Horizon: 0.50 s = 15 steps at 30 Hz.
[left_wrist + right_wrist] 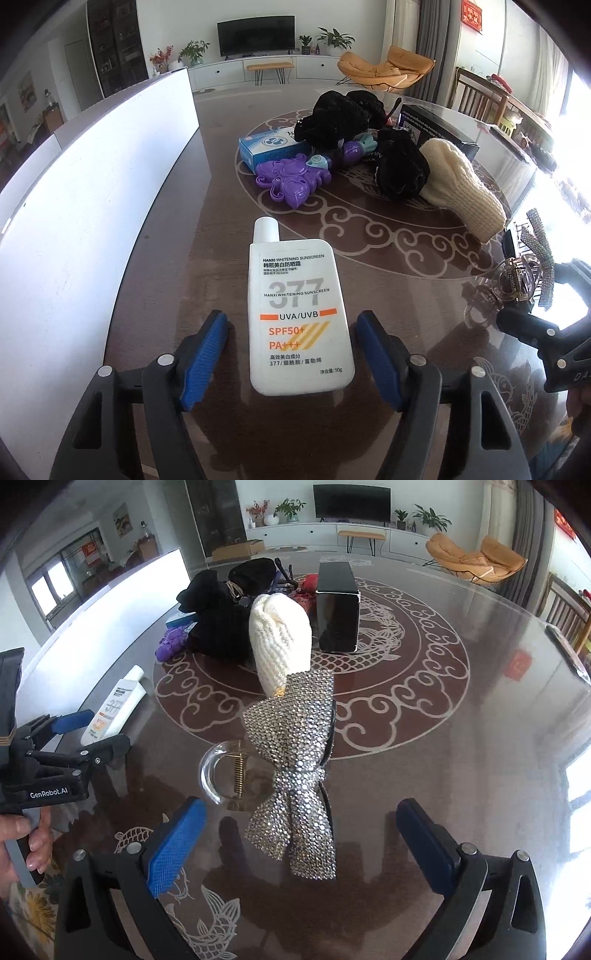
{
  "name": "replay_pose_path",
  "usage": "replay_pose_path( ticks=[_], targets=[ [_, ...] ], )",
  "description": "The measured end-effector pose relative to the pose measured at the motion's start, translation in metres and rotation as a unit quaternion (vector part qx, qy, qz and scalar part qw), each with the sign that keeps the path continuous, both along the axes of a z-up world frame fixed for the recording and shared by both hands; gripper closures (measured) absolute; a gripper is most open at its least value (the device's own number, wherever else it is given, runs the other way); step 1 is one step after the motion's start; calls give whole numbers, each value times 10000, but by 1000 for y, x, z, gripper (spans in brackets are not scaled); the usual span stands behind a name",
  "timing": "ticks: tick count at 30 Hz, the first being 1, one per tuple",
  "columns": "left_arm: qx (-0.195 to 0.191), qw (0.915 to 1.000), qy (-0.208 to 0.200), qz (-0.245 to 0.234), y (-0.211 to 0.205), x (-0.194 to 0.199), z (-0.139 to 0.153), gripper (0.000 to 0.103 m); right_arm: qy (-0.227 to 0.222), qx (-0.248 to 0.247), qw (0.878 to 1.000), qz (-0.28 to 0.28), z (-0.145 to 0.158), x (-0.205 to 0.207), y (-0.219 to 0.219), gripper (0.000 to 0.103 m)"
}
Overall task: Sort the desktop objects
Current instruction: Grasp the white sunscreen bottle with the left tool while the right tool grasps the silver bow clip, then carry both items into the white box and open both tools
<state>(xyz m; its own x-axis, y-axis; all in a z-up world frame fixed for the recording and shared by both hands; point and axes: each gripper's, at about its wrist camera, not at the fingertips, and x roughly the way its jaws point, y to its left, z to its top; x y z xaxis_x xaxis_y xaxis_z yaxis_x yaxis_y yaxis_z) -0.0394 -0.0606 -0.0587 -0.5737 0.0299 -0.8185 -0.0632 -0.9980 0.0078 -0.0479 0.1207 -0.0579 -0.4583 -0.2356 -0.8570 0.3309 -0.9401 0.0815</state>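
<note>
A white sunscreen bottle (pixel 295 317) lies flat on the glass table, cap pointing away. My left gripper (pixel 291 332) is open, its blue pads either side of the bottle's lower half, not touching it. The bottle (pixel 114 705) and the left gripper (pixel 92 731) also show in the right wrist view. My right gripper (pixel 301 823) is open around a rhinestone bow hair clip (pixel 295 775) that lies next to a clear claw clip (pixel 221 771). The right gripper (pixel 535 295) shows in the left wrist view beside the bow clip (pixel 541 254).
A pile sits mid-table: a purple toy (pixel 291 177), a blue box (pixel 273 144), black cloth items (pixel 343 118), a cream knitted mitten (pixel 461 184) and a black box (pixel 338 605). A large white panel (pixel 74 206) stands along the left.
</note>
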Motion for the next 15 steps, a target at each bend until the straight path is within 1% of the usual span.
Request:
replay_pose_path(
  ticks=[1, 2, 3, 4, 5, 6, 7, 8, 10, 12, 15],
  targets=[
    [9, 10000, -35, 17, 0, 0, 1, 52, 23, 100, 9999, 52, -1, -2, -6, 0],
    [49, 10000, -30, 50, 0, 2, 1, 53, 105, 176, 9997, 98, 0, -2, -11, 1],
    [107, 9999, -22, 88, -2, 4, 2, 53, 166, 202, 9996, 113, 2, -2, -14, 12],
    [203, 9997, -14, 110, -4, 7, 3, 53, 168, 174, 9997, 74, 4, -2, -13, 39],
    [330, 9994, -5, 130, -7, 10, 4, 53, 144, 156, 9998, 24, 7, -1, -11, 47],
    [452, 9989, 14, 139, -8, 14, 6, 53, 21, 13, 10000, -11, 10, 0, -5, 54],
    [562, 9983, 61, 136, -10, 18, 9, 53, -103, -199, 9997, -49, 13, 1, 1, 54],
    [664, 9976, 123, 138, -10, 24, 12, 53, -152, -293, 9994, -89, 17, 4, 7, 54],
    [837, 9960, 262, 141, -11, 35, 21, 53, -71, -318, 9994, -109, 27, 11, 15, 54],
    [994, 9941, 403, 145, -14, 44, 34, 53, -62, -504, 9987, -68, 39, 16, 21, 54],
    [1331, 9889, 626, 218, -26, 56, 59, 53, -24, -394, 9992, 20, 54, 19, 18, 54]
  ],
)
